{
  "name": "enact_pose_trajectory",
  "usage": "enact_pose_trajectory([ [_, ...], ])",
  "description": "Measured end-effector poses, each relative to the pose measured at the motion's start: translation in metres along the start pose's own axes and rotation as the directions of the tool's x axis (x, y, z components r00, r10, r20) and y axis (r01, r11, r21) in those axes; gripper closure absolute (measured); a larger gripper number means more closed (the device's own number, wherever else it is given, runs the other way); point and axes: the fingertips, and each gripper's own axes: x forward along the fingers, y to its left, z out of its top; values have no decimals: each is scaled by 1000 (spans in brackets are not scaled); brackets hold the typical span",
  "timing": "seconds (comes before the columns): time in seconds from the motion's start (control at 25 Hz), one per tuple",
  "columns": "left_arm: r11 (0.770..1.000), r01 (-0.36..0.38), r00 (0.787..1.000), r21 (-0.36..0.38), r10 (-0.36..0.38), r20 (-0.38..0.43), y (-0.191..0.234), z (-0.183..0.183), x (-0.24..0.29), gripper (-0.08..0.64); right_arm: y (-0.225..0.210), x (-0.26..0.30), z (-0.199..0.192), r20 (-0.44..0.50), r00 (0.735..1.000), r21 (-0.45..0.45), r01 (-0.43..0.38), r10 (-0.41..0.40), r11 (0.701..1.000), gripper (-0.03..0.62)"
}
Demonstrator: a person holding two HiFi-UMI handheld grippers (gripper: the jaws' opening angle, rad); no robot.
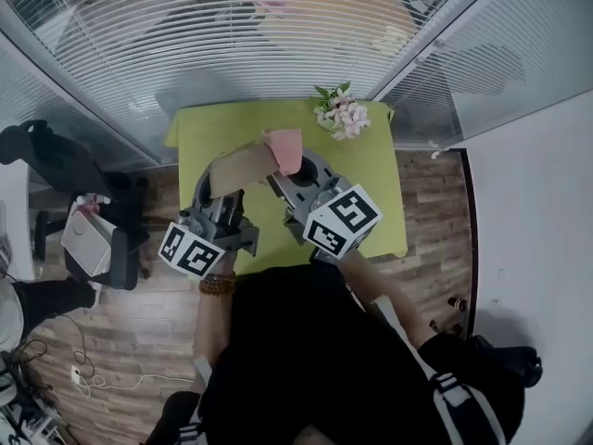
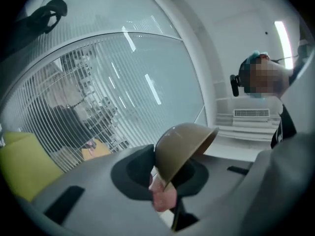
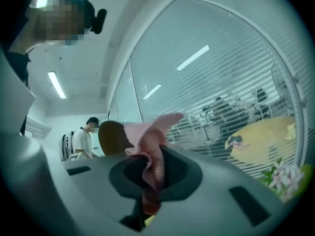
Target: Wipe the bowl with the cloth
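L gripper (image 2: 165, 183) jaws clenched on bowl (image 2: 183, 144) rim; R gripper (image 3: 147, 183) jaws grasping cloth (image 3: 153, 149). Both held above counter (image 1: 215, 126). Pickup done; wiping prob. just starting.

Left gripper (image 1: 225, 193) holds the brown rounded bowl (image 1: 243, 167) tilted above the lime-green table (image 1: 199, 133). Right gripper (image 1: 283, 176) brings the pink cloth (image 1: 285, 146) to its right edge (they meet). Pale pink flower bunch (image 1: 343, 115) far right.

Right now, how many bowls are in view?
1. The bowl, its rim clamped in the left gripper, is held above the table, next to the cloth in the right gripper. The grippers hide part of the table, so another could be hidden.
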Motion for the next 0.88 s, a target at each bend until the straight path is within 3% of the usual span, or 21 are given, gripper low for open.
enact_pose_trajectory([
  [0.16, 995, 43, 998, -94, -39, 44, 5, 2, -4, 509, 2, 3, -22, -61, 993, 216, -86, 101, 973, 574],
  [0.24, 999, 26, 1000, -25, -26, -9, 9, -2, -1, 508, 0, 4, -32, -104, 987, 251, -96, 126, 963, 572],
  [0.32, 993, -3, 995, 119, 14, -95, 12, -10, 2, 509, -6, 3, -41, -158, 977, 237, -103, 143, 966, 569],
  [0.4, 988, -10, 991, 156, 31, -131, 16, -15, 3, 509, -7, -1, -48, -202, 963, 222, -134, 180, 966, 566],
  [0.48, 995, -35, 990, 89, 47, -130, 26, -17, 2, 509, -6, -5, -54, -241, 948, 181, -167, 208, 969, 561],
  [0.6, 992, -128, 983, 17, 129, -133, 51, -20, -6, 509, -8, -13, -62, -277, 936, 134, -185, 216, 974, 576],
  [0.88, 947, -299, 928, -119, 259, -268, 118, -60, -26, 508, -26, -27, -69, -244, 960, 116, -113, 138, 987, 577],
])
